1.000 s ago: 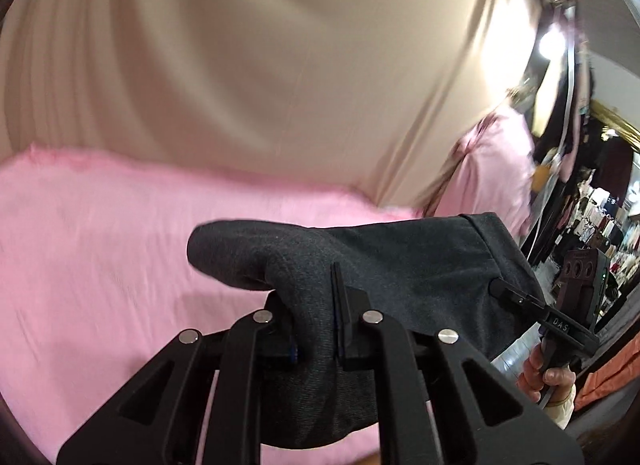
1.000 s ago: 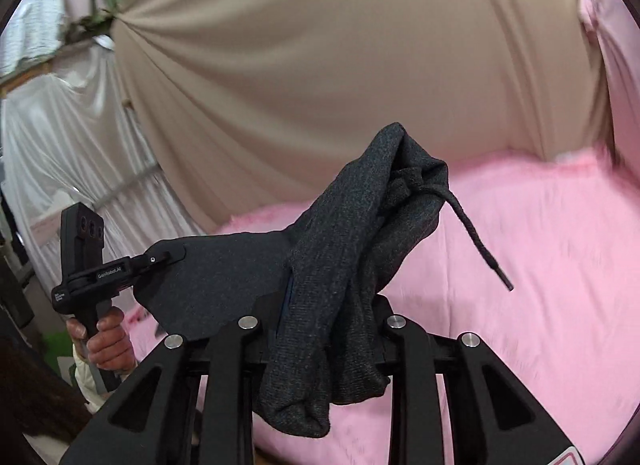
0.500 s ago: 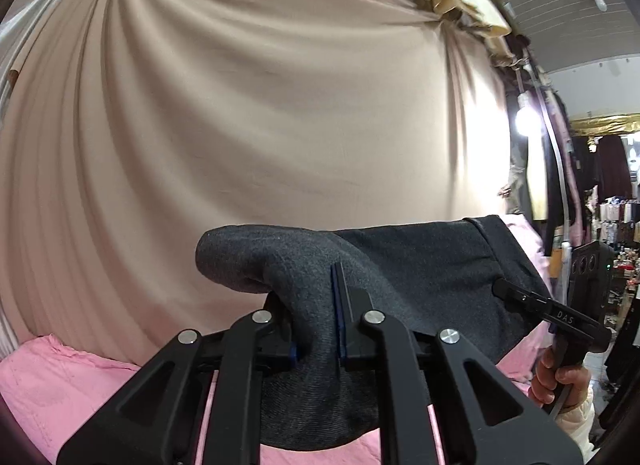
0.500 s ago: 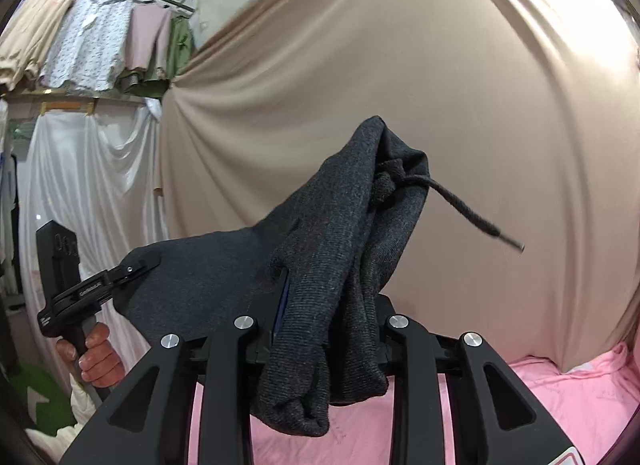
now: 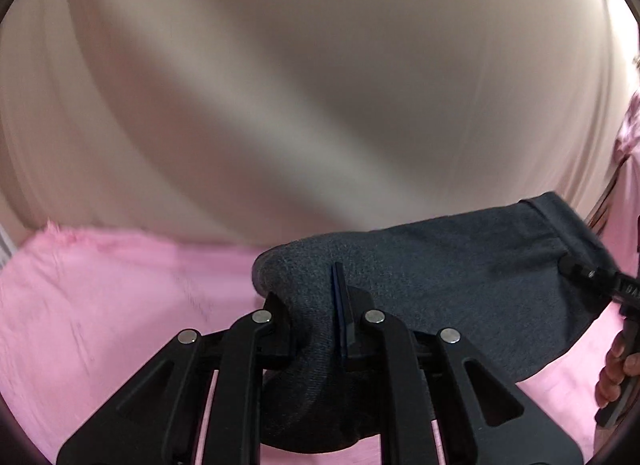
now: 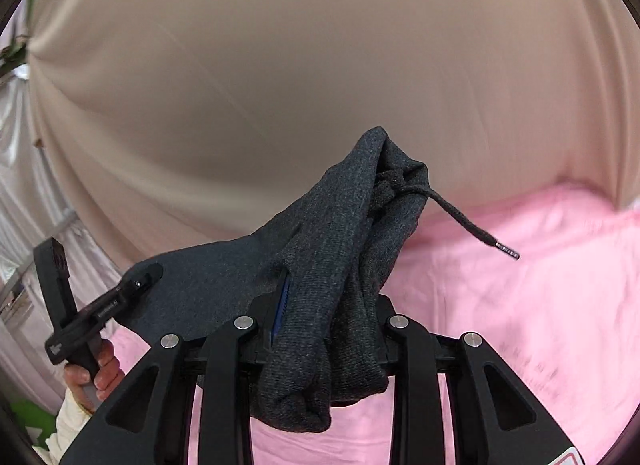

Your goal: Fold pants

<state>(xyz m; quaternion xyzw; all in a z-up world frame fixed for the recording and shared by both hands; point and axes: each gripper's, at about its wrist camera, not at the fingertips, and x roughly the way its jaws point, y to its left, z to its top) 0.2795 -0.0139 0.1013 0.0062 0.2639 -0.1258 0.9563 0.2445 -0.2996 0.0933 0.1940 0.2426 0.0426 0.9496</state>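
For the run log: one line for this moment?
left gripper: shut on pants | right gripper: shut on pants | drawstring: dangling | pink sheet: below

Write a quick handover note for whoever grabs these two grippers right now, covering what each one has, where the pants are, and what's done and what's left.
Left gripper: shut on a bunched edge of the dark grey pants.
Right gripper: shut on the thicker bunch at the waistband, drawstring dangling free.
Pants: held up in the air, stretched between the two grippers above the pink sheet, beige curtain behind. Views are motion-blurred.
Done: pants picked up by both ends.
Left: lay them flat on the sheet and fold; no finished fold shows yet.
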